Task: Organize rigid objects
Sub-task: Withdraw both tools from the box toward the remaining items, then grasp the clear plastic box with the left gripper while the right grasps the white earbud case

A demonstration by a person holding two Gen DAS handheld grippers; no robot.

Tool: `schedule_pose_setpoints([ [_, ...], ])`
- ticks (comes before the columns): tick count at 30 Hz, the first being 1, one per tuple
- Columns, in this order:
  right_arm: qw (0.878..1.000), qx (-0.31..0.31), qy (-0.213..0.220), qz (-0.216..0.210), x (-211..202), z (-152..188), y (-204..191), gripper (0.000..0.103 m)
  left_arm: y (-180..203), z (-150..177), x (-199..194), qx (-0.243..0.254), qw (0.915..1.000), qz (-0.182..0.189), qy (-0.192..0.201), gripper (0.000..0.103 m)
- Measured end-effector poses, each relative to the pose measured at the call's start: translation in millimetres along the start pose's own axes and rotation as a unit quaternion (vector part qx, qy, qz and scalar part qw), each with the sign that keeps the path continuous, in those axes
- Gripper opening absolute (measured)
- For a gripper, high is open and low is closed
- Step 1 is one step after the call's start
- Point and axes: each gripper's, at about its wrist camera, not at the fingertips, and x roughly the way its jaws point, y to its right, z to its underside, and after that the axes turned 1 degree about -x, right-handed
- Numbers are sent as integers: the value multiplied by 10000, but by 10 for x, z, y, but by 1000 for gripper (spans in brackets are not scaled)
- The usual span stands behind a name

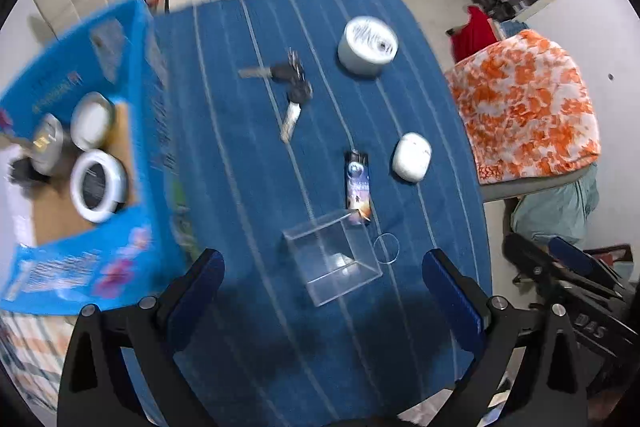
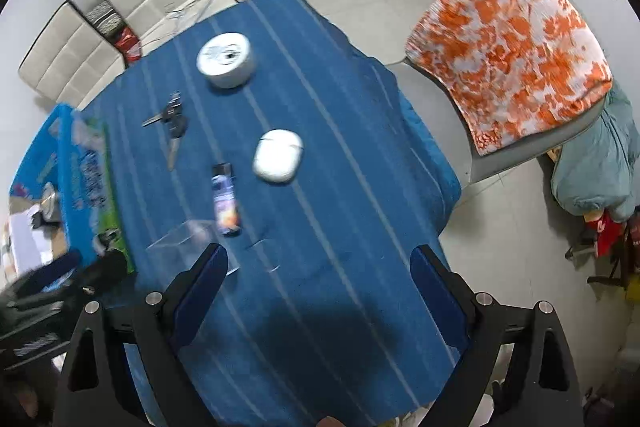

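both the left gripper [image 1: 322,279] and right gripper [image 2: 318,277] are held wide and empty above the near clear box [image 1: 334,259], likely next for the blue box [image 1: 132,147] at left.

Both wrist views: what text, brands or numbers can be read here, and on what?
"DAS", white letters on the right gripper body, seen at the right edge of the left wrist view.
Blue cardboard box: printing on its walls, too blurred to read.
Lighter: printed picture and lettering, too small to read.
Round white tub: lid markings, illegible.
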Motion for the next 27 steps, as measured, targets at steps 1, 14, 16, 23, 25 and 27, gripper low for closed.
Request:
schedule_pose_setpoints([
  [1,10000,29,-27,-1,55,-32,24,95,10,-6,90,-72,9999,55,-103,101],
  [14,9980,209,-369,-466,928,-441,47,95,156,-92,999,-118,9955,-353,-872,66],
  [16,9957,403,-475,-679,1090,-547,-17,95,135,-180,956,-121,9963,-384,-754,66],
  [23,9908,699,-829,-811,1551,-839,-300,87,43,-451,941,-128,9954,-806,-497,62],
  [25,9919,600,-954,-588,1654,-879,-381,74,32,-449,979,-74,9948,-842,-562,62],
  [27,9951,391,-869,-250,1638,-901,-486,62,34,-432,1028,-44,9936,-932,-637,62],
])
